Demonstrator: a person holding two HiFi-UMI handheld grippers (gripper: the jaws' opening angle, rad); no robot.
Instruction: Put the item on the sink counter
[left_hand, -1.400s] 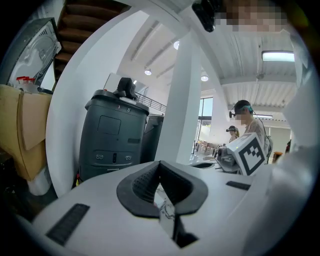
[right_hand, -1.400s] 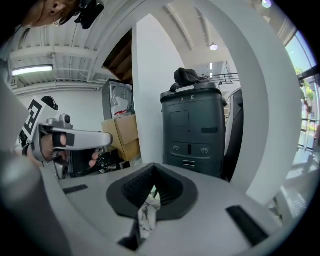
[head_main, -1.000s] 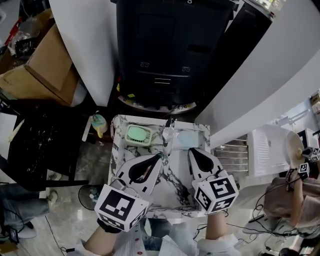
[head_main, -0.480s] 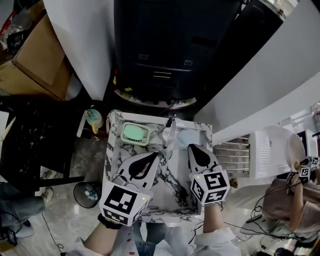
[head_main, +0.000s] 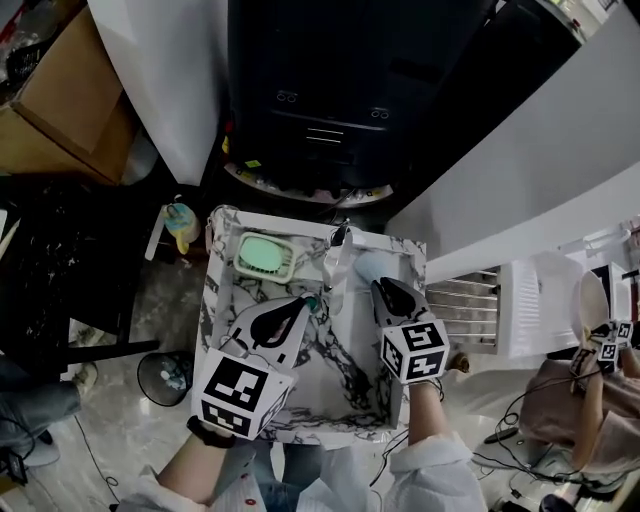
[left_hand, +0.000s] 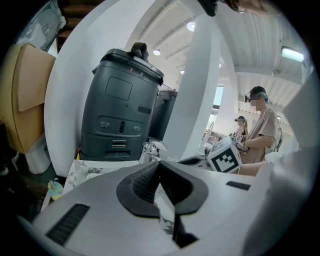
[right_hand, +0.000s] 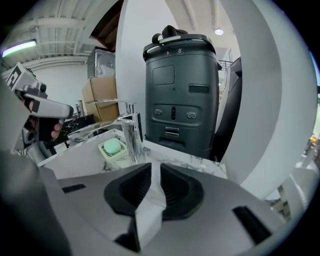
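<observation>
While its empty jaws have just been parting, my right hand-held gripper (head_main: 380, 286) points at the pale blue rounded pad (head_main: 364, 266) just ahead.

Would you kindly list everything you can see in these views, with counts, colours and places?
sink unit: one, white marble with dark veins, centre
faucet: one, chrome, back rim
soap dish: one, pale green, holding green soap, back-left counter
item: one, light blue, back-right counter
machine: one, dark grey, behind the sink
cardboard box: one, brown, top left
bottle: one, yellow and teal, floor left of sink
curved panels: two, white, flanking the machine
other person: one, beige top, far right
left claw: one, grey, jaws together, above the basin
right claw: one, grey, jaws just opened slightly, nothing visibly gripped, near the item
</observation>
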